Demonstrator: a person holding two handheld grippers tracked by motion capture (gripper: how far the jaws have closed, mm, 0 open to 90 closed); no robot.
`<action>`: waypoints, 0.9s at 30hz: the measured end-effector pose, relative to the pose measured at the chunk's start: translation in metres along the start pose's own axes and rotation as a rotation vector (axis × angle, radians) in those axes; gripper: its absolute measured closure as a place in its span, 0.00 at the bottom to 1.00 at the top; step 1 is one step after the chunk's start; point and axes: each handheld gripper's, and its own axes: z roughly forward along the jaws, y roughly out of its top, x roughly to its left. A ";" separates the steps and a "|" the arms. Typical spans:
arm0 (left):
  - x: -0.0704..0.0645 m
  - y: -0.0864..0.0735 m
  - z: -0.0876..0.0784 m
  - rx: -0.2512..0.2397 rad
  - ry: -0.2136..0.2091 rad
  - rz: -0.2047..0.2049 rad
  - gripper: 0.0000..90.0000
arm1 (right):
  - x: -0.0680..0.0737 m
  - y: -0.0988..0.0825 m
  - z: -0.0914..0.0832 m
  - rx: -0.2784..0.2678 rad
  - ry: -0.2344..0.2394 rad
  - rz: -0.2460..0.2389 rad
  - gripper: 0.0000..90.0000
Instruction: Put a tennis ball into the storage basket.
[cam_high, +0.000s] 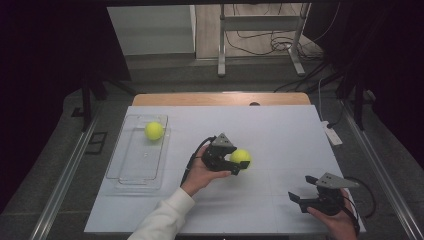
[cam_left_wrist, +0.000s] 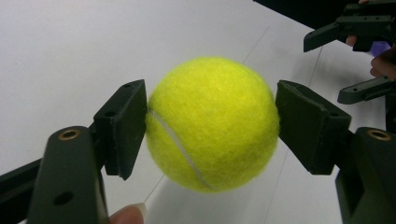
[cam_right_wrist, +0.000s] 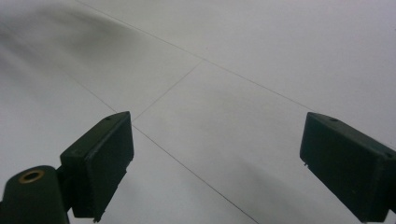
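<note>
High view, left gripper (cam_high: 239, 163): held in the person's left hand (cam_high: 200, 172) near the middle of the white table (cam_high: 280, 135), its jaws pointing toward the right side of the picture and clamped on a yellow tennis ball (cam_high: 241, 157).
High view, held ball: sits between the two jaws at the tip of the left gripper, over the table's middle.
High view, second ball (cam_high: 154, 130): another yellow tennis ball, well apart from the left gripper on its rear side, lying in the far end of a clear plastic tray (cam_high: 135, 172) at the table's left part.
High view, right gripper (cam_high: 299, 196): held in the person's right hand (cam_high: 335, 217) at the near right corner of the table, jaws spread with nothing between them, well apart from the held ball.
Left gripper view, held ball (cam_left_wrist: 212, 123): large and centred; both black pads (cam_left_wrist: 123, 126) press against its sides, one on each flank. A white seam curves across its lower left. It looks lifted a little off the table, with its shadow below.
Left gripper view, fingertip: a fingertip (cam_left_wrist: 128, 215) shows at the bottom edge, just beside the near jaw.
Left gripper view, right gripper (cam_left_wrist: 348, 60): seen farther off at the upper right, beyond the ball, its jaws apart.
Right gripper view, right gripper (cam_right_wrist: 215, 163): its two black pads stand wide apart, with only the bare white table (cam_right_wrist: 224, 60) and its thin grid lines ahead of them.
</note>
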 end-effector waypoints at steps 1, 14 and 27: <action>0.000 0.000 -0.001 -0.003 -0.001 0.000 0.32 | 0.000 0.000 0.000 0.000 0.000 0.000 0.11; -0.003 0.003 -0.005 -0.027 0.002 0.009 0.32 | 0.000 0.000 0.000 0.000 -0.002 0.002 0.11; -0.002 0.005 -0.019 -0.056 0.030 0.014 0.32 | -0.001 0.000 -0.001 -0.004 -0.003 0.004 0.11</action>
